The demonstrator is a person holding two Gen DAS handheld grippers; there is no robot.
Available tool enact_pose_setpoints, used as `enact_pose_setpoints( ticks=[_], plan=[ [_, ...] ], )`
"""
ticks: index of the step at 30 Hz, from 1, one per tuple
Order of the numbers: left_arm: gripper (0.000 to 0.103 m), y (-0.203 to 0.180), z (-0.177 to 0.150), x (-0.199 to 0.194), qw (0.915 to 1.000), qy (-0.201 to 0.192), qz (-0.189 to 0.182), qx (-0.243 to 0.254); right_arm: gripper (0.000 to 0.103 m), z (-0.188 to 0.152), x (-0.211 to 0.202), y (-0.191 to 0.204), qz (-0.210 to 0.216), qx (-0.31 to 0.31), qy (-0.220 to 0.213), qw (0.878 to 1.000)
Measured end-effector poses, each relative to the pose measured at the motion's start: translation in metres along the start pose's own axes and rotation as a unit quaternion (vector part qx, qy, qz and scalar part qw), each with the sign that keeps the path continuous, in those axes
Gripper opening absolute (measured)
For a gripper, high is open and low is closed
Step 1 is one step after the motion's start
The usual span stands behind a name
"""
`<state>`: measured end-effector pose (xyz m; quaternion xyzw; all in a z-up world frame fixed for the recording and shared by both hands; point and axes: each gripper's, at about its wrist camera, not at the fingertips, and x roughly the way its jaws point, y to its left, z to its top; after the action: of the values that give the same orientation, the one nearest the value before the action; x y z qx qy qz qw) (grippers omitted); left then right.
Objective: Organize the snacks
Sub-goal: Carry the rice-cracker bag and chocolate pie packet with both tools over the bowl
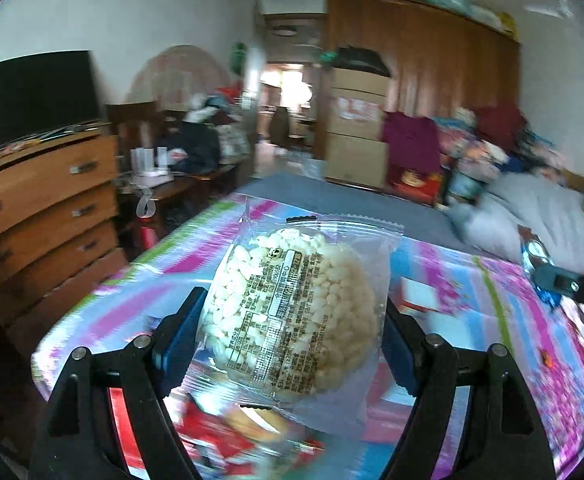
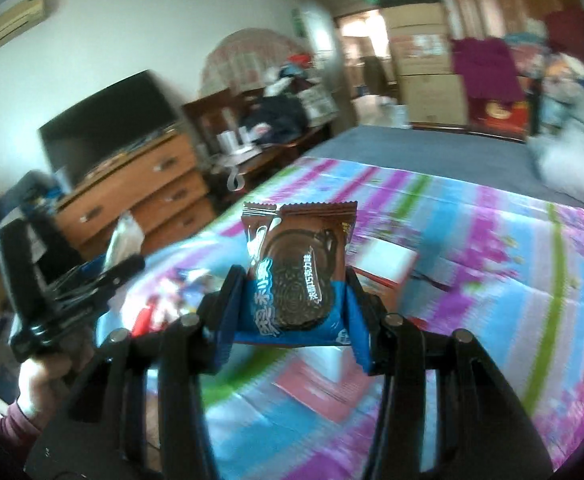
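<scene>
left hand-held gripper (image 1: 292,320): pinched a clear plastic pack of white puffed-rice cake (image 1: 292,304) between wide-set blue pads, lifted off the bed.
right hand-held gripper (image 2: 288,300): clamped on a brown-and-blue foil pack of chocolate sandwich cookie (image 2: 298,268), also airborne.
surface: striped pink, blue and green bedsheet (image 2: 472,248), no bench.
left to sort: red snack packs (image 1: 220,432) blurred below the left pack; a red-and-white flat box (image 2: 376,268) lay beyond the cookie pack.
progress: looked early-to-mid; two packs in transit, destination not visible.
</scene>
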<state>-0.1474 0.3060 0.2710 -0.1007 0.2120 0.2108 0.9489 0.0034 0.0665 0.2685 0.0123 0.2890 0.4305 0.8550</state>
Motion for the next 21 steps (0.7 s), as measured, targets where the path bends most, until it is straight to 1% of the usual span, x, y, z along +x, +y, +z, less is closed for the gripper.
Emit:
enact_pose_setpoints(
  ticks=[3,6,10,15,18,21],
  plan=[
    [0.081,0.041,0.014,0.012,0.9993,0.009,0.031,-0.022,0.048,0.014,0.030,0.027,0.023,-0.014,0.017,0.999],
    [0.081,0.077,0.025,0.032,0.9972,0.026,0.062,-0.034,0.048,0.027,0.063,0.057,0.043,-0.030,0.043,0.998],
    [0.081,0.105,0.022,0.055,0.9938,0.052,0.091,-0.038,0.048,0.036,0.092,0.076,0.055,-0.033,0.069,0.996],
    [0.081,0.126,0.014,0.076,0.9900,0.077,0.107,-0.052,0.048,0.041,0.120,0.090,0.055,-0.042,0.092,0.993],
    [0.081,0.133,0.009,0.087,0.9884,0.087,0.111,-0.055,0.048,0.043,0.128,0.097,0.053,-0.049,0.101,0.992],
    [0.081,0.136,0.005,0.090,0.9878,0.092,0.112,-0.057,0.048,0.043,0.135,0.105,0.053,-0.055,0.108,0.991]
  ],
)
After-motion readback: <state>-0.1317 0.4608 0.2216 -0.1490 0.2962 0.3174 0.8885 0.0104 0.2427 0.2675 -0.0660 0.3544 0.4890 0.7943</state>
